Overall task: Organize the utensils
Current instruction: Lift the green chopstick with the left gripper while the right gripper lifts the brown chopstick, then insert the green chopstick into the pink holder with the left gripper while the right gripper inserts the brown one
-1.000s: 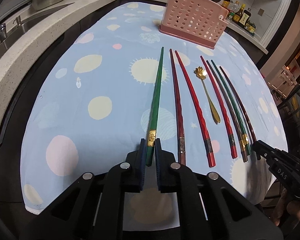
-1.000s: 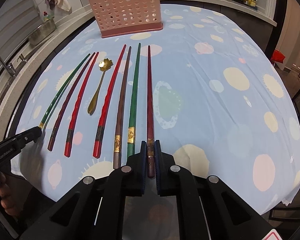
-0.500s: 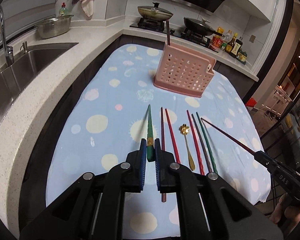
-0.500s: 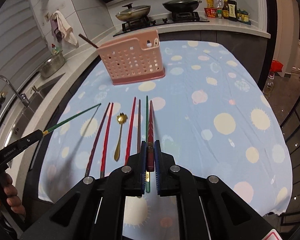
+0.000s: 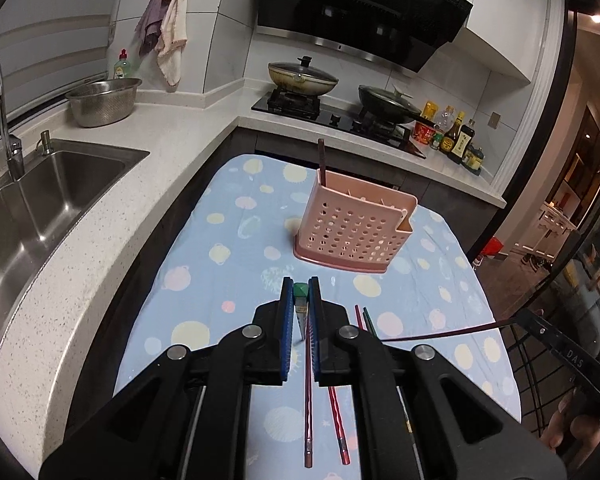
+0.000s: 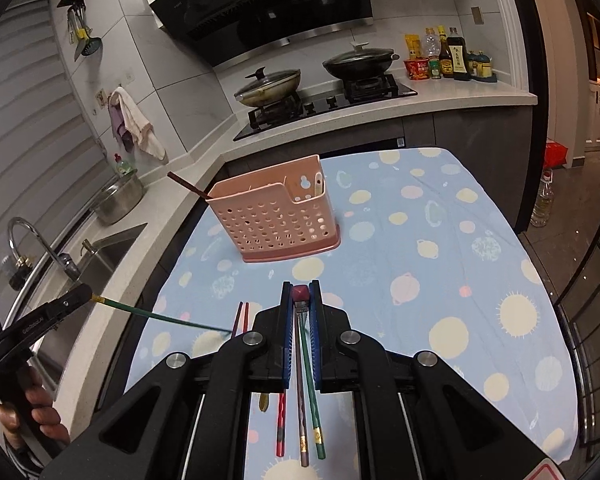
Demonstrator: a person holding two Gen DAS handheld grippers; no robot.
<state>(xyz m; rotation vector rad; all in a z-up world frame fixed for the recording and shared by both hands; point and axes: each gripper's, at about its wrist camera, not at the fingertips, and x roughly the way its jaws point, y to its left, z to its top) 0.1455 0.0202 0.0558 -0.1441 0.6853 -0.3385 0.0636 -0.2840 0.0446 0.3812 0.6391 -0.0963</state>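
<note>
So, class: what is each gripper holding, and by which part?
The left gripper pinches a green chopstick near its thick, gold-banded end. The right gripper pinches a dark red chopstick near its thick end.

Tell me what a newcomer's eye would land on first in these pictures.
First, the two black grippers in the foreground: the left gripper is shut on a green chopstick, the right gripper on a dark red chopstick, both lifted above the spotted blue tablecloth. Beyond them stands the pink perforated plastic utensil holder, one brown chopstick already inside.
</note>
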